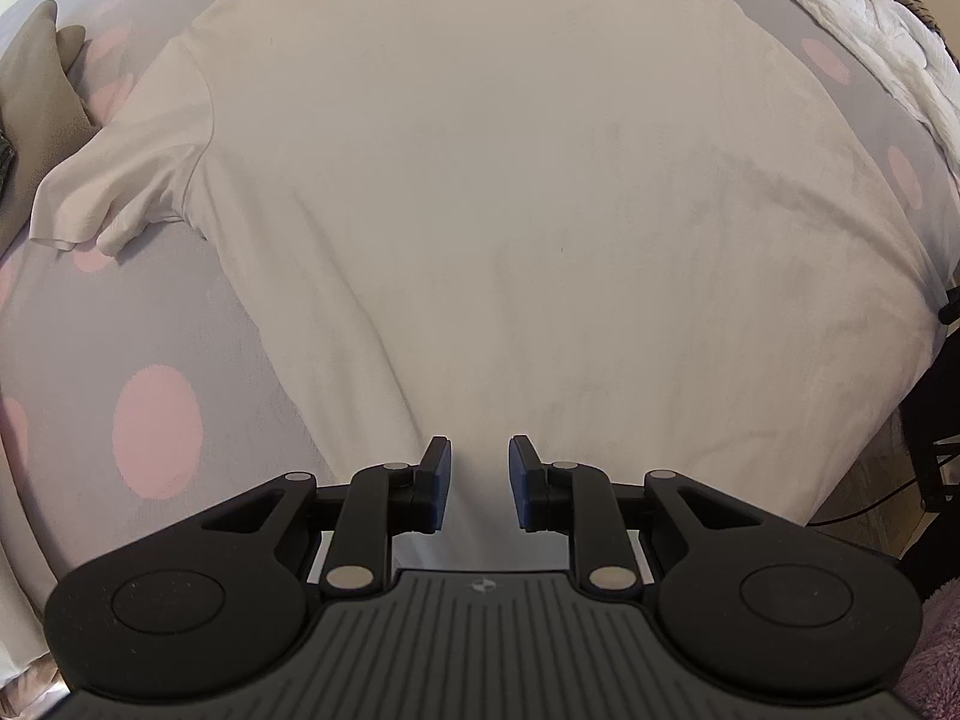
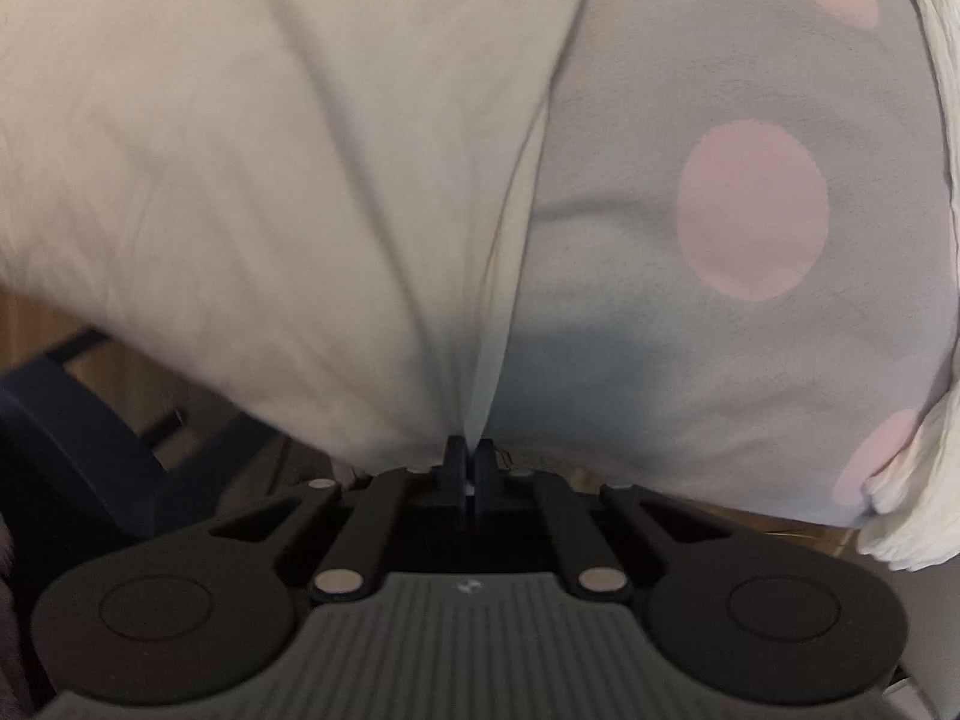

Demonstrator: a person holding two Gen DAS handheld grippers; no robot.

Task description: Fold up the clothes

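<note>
Gripping only a thin pinch of cloth, the right claw [image 2: 470,462] could lose its hold: its jaws are pressed together on the edge of a cream T-shirt [image 2: 252,168], and a sharp pull would likely slide the fabric free or drag the whole shirt askew across the bed [image 2: 690,360]. A one-sided lift may also bunch the shirt, since the left claw [image 1: 480,483] holds nothing; its jaws stand a moderate way apart, hovering above the cloth near the hem.

From the left wrist view, the T-shirt [image 1: 480,180] lies spread flat on the grey bedsheet with pink dots [image 1: 157,432], stretching away from the claw, collar at the far end. One short sleeve [image 1: 114,192] sticks out to the left, slightly rumpled. A white crumpled blanket [image 1: 870,30] lies at the far right, near the shirt.

From the right wrist view, the shirt rises from the claw and fills the left side, its edge running up the middle, the dotted sheet to its right.
</note>
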